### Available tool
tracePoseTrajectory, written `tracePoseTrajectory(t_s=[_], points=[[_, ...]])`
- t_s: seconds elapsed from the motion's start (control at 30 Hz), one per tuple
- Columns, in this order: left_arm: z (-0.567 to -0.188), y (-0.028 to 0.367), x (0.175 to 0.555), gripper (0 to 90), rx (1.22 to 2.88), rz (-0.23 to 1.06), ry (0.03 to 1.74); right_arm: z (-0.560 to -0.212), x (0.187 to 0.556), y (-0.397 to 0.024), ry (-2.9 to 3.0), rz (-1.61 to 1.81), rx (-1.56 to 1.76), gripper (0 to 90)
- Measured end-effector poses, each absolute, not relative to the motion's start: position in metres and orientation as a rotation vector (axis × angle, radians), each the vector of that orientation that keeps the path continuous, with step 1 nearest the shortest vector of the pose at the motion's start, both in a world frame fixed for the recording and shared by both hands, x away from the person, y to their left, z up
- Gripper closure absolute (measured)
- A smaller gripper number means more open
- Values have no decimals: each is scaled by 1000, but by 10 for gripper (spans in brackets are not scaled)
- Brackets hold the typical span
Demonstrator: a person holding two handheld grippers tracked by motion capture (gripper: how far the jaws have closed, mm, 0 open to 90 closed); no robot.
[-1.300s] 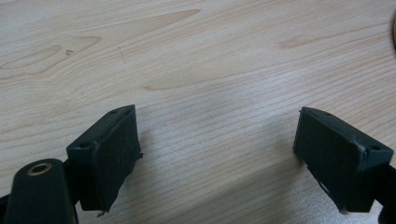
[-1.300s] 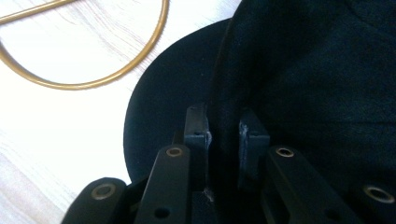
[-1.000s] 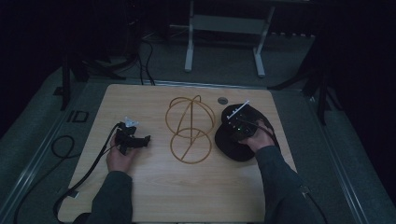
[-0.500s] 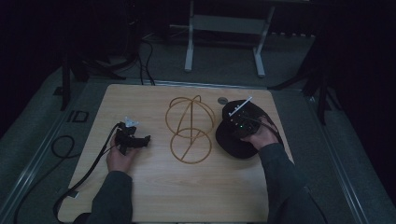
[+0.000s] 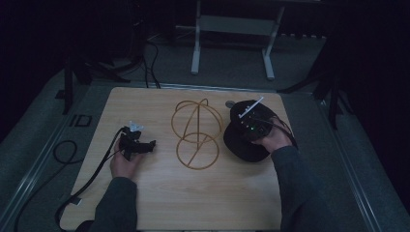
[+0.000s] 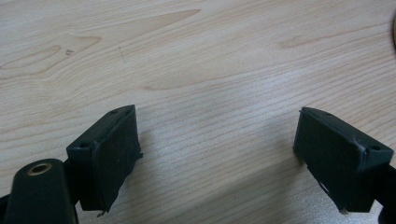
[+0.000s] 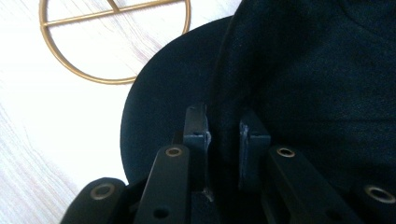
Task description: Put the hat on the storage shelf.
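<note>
High view: nearest the person, the left gripper (image 5: 138, 144) rests low over the bare wooden table (image 5: 145, 203) at the left, jaws spread wide with nothing between them, unmoved over the past second. Further right, the right gripper (image 5: 252, 126) is closed tight on the fabric of the black cap (image 5: 241, 145), a fold pinched between its pads (image 7: 201, 133), as the right gripper view shows. Compared with a second ago, that gripper sits a little higher, and the cap's far edge seems to be coming up with it, so the lift looks under way. Between the two hands stands the gold wire stand (image 5: 196, 133), untouched, probably where the cap is headed.
</note>
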State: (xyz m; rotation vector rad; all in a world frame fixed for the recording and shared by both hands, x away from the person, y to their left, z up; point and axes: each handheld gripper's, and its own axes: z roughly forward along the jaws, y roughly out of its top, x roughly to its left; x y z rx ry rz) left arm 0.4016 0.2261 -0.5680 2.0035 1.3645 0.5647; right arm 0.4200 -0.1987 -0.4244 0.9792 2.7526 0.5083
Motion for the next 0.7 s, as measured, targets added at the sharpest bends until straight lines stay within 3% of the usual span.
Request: tracePoseTrajectory(t_s=[0.7], points=[[-568, 226, 402, 138, 2003, 563, 1365, -397, 416, -202, 2769, 529, 881, 775]])
